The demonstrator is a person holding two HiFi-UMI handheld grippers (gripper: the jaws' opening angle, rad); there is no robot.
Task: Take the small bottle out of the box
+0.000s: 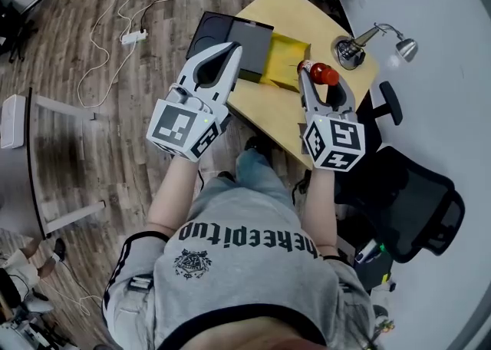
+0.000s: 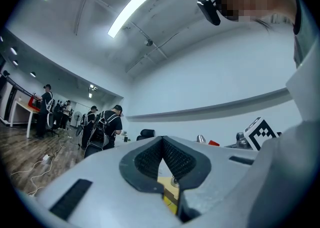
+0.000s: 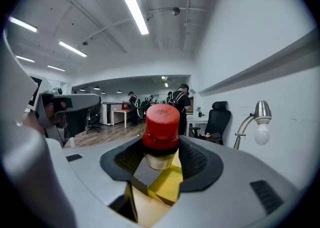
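The small bottle (image 1: 323, 74), clear with a red cap, is held up off the table between the jaws of my right gripper (image 1: 318, 80). In the right gripper view the bottle (image 3: 161, 132) stands upright in the pads of the right gripper (image 3: 161, 154), above the yellow inside of the box (image 3: 167, 184). The open box (image 1: 284, 61) lies on the wooden table with its black lid (image 1: 230, 37) folded back to the left. My left gripper (image 1: 232, 51) hovers over the lid, jaws shut on nothing. In the left gripper view the left gripper (image 2: 163, 139) shows only a sliver of yellow box (image 2: 167, 192) below.
A desk lamp (image 1: 376, 34) stands at the table's (image 1: 307, 14) far right corner. A black office chair (image 1: 414, 195) is at the right, close to the person. A power strip and cables (image 1: 134, 36) lie on the wooden floor at the left. Several people stand far off.
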